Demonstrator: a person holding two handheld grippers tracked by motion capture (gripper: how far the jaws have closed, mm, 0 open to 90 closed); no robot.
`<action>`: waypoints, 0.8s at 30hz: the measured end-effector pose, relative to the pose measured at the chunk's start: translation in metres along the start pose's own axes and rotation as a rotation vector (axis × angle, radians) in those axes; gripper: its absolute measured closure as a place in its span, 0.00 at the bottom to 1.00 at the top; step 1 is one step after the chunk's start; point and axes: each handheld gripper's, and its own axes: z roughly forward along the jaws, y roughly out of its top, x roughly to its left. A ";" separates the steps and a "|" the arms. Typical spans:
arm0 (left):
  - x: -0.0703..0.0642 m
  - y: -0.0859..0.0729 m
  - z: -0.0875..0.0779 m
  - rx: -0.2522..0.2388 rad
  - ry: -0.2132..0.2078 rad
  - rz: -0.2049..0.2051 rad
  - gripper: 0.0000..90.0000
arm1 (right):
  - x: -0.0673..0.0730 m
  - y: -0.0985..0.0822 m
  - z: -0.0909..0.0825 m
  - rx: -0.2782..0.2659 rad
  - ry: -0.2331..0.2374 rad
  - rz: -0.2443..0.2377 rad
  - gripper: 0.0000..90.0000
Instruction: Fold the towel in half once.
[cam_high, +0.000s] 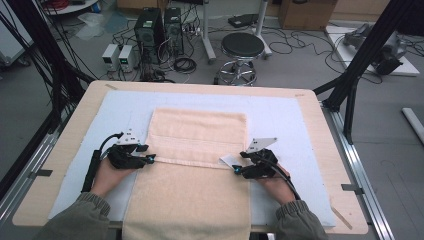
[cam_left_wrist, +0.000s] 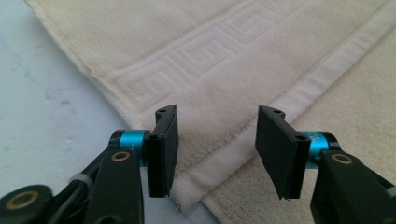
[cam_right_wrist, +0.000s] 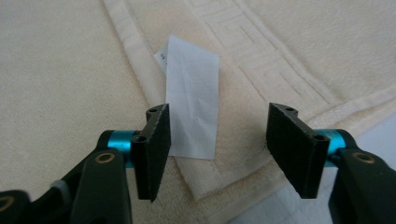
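A cream towel (cam_high: 192, 165) is laid lengthwise on the white mat (cam_high: 295, 120) covering the tabletop (cam_high: 70, 130). One fold is judged done: the towel's far part is doubled back, its hemmed edge (cam_high: 187, 162) lying across the towel's middle. Further folding is judged outstanding. The left gripper (cam_high: 149, 159) is held at the hem's left corner, the right gripper (cam_high: 235, 169) at its right corner beside the white care label (cam_right_wrist: 192, 95). On both grippers the jaws stand half apart, straddling the hem corner without pressing it. Bare mat is available left, right and beyond the towel; the towel's near end overhangs the tabletop edge.
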 end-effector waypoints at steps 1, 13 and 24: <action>0.000 -0.001 0.001 -0.005 0.001 0.000 0.58 | 0.000 0.000 0.001 0.001 0.003 0.005 0.49; -0.005 0.001 0.003 -0.024 0.006 0.035 0.83 | -0.008 0.000 0.002 -0.015 0.048 0.015 0.84; -0.002 0.010 -0.016 -0.094 0.029 0.013 0.92 | -0.013 0.017 -0.008 -0.050 0.044 -0.016 0.91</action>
